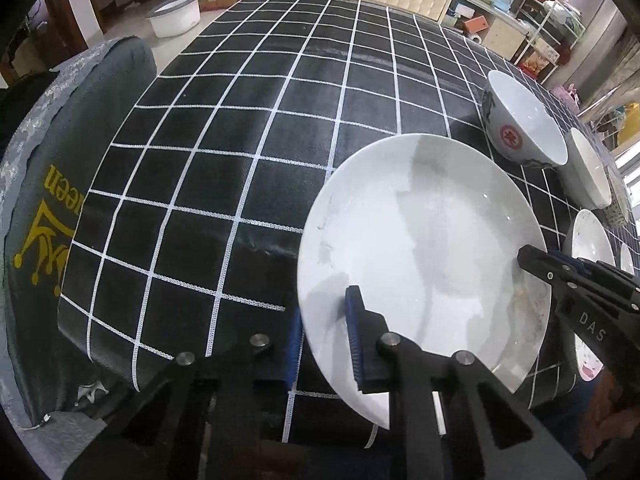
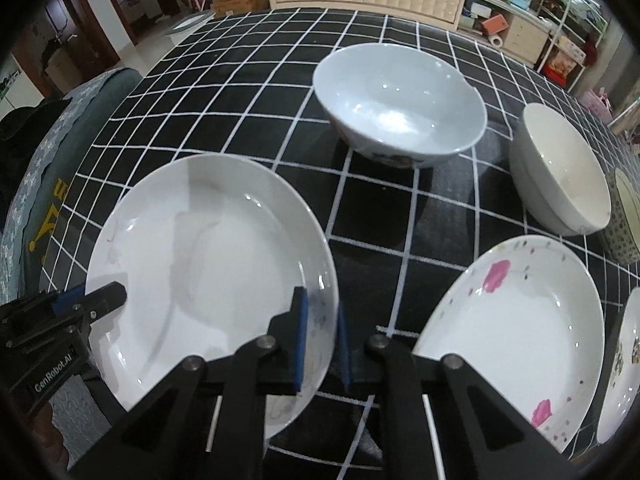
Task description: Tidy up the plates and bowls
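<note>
A plain white plate (image 1: 420, 248) (image 2: 208, 264) lies near the front edge of the table. My left gripper (image 1: 324, 340) has the plate's left rim between its blue pads, one pad on top and one outside the rim. My right gripper (image 2: 322, 342) clamps the opposite rim the same way. Each gripper shows in the other's view: the right gripper (image 1: 534, 262) at the plate's right edge, the left gripper (image 2: 114, 294) at its left edge. Both are shut on the plate.
A black checked tablecloth (image 2: 248, 92) covers the table. Behind the plate stand a bowl with a red emblem (image 1: 524, 124) (image 2: 400, 100) and a cream bowl (image 2: 560, 168). A pink-flowered plate (image 2: 516, 336), a patterned cup (image 2: 624, 220) and another plate (image 2: 624, 372) sit right. A covered chair (image 1: 60, 200) stands left.
</note>
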